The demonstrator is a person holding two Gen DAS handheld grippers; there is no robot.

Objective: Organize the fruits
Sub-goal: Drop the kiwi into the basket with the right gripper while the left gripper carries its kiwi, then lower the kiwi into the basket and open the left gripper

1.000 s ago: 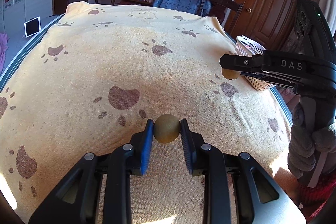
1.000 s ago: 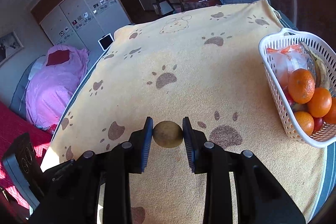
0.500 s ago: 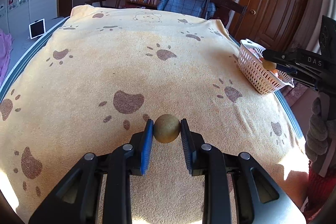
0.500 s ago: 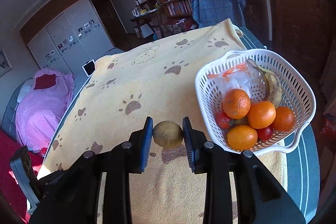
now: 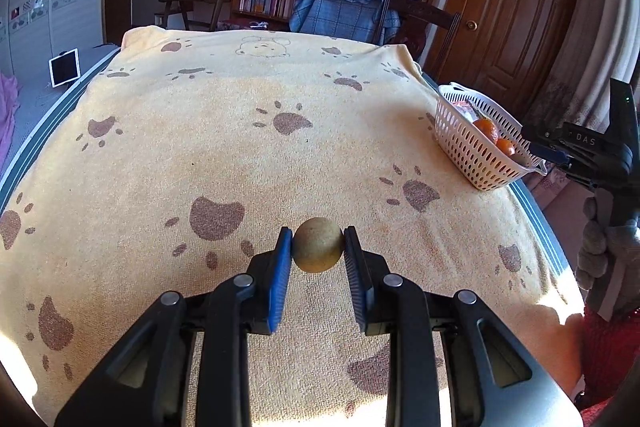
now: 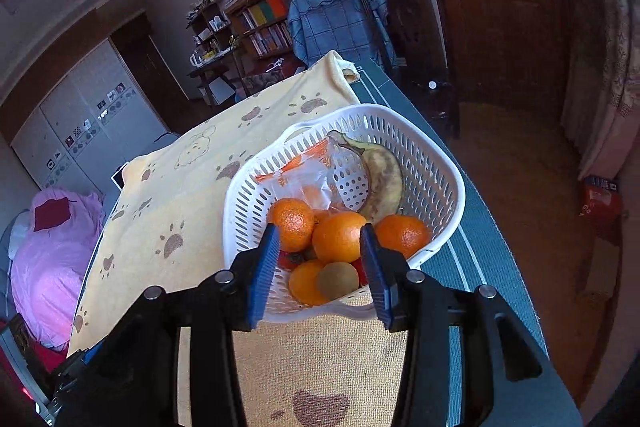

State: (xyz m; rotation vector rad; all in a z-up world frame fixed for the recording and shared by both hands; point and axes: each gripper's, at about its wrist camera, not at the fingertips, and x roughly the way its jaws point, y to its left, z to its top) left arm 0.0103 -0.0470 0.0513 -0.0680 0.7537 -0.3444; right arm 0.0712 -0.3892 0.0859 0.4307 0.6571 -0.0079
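The left hand-held gripper (image 5: 318,251) is clenched on a round, brownish-green kiwi fruit (image 5: 318,245), pinched between its blue-padded fingers (image 5: 280,275) above the near middle of the yellow paw-print towel (image 5: 240,147) that covers the bench. That grip matches the frame half a second ago, and the fruit sits at the same spot between the pads.

The right hand-held gripper (image 6: 324,267) has changed. Half a second ago it held a second brownish kiwi fruit short of the basket; now its jaws stand apart and released, with nothing between the blue pads (image 6: 264,275). That second kiwi (image 6: 338,281) now lies inside the white perforated plastic basket (image 6: 436,163), at the near wall just beside a small orange (image 6: 306,283). The gripper's fingertips hover over the basket's near rim, with the handle loop of the basket below them.

The basket stands at the right edge of the bench, partly on the towel and partly on the teal striped cover (image 6: 472,239). Behind the kiwi lie three larger oranges (image 6: 340,237), red fruits barely showing beneath them, a spotted brown-yellow banana (image 6: 382,179) leaning against the far wall, and a clear plastic bag with orange print (image 6: 308,179). In the left wrist view the right hand-held gripper (image 5: 560,155) reaches over the basket (image 5: 468,147) from the right, held by a gloved hand (image 5: 600,251).
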